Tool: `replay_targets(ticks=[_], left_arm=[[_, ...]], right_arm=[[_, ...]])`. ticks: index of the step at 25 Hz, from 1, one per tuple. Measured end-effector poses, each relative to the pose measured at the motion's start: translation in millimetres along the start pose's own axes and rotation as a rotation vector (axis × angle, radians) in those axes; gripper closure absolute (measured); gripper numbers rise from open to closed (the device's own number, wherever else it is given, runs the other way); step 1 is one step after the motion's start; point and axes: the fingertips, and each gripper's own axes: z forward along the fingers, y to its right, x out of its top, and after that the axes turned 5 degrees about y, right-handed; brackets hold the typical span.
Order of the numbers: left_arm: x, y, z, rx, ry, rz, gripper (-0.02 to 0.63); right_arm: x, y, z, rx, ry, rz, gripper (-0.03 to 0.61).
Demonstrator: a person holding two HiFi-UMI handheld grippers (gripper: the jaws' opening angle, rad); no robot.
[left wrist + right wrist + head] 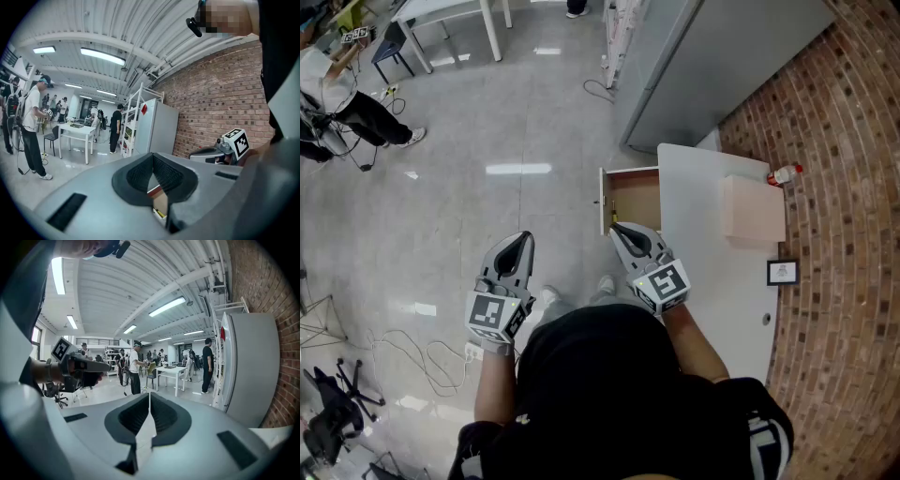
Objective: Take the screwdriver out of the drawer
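Note:
An open drawer [602,192] with a wooden inside sticks out of the white desk [712,272] toward the floor. At its near end lies a small yellow item [614,217], which also shows in the left gripper view [160,214]; I cannot make out its shape. My right gripper [616,228] [149,395] hovers just at the drawer's near edge, jaws shut and empty. Over the floor to the drawer's left, my left gripper [525,239] [152,157] is also shut, with nothing in it.
On the desk sit a pale box [754,208], a red-capped bottle [784,173] and a small framed picture [783,272]. A grey cabinet [712,66] stands behind, a brick wall [844,234] to the right. Cables [422,361] lie on the floor; a person [337,103] is far left.

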Motion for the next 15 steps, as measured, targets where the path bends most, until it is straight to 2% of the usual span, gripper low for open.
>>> replay_targets(ticks=[8, 15], left_arm=[[-3.0, -36.2, -24.7, -0.008, -0.003, -0.021, 0.611], [-9.4, -77.0, -49.1, -0.035, -0.008, -0.055, 0.611]], right_arm=[[1.3, -39.7, 29.3, 0.009, -0.019, -0.009, 0.56], [3.7, -55.5, 57.8, -0.075, -0.016, 0.067, 0.558]])
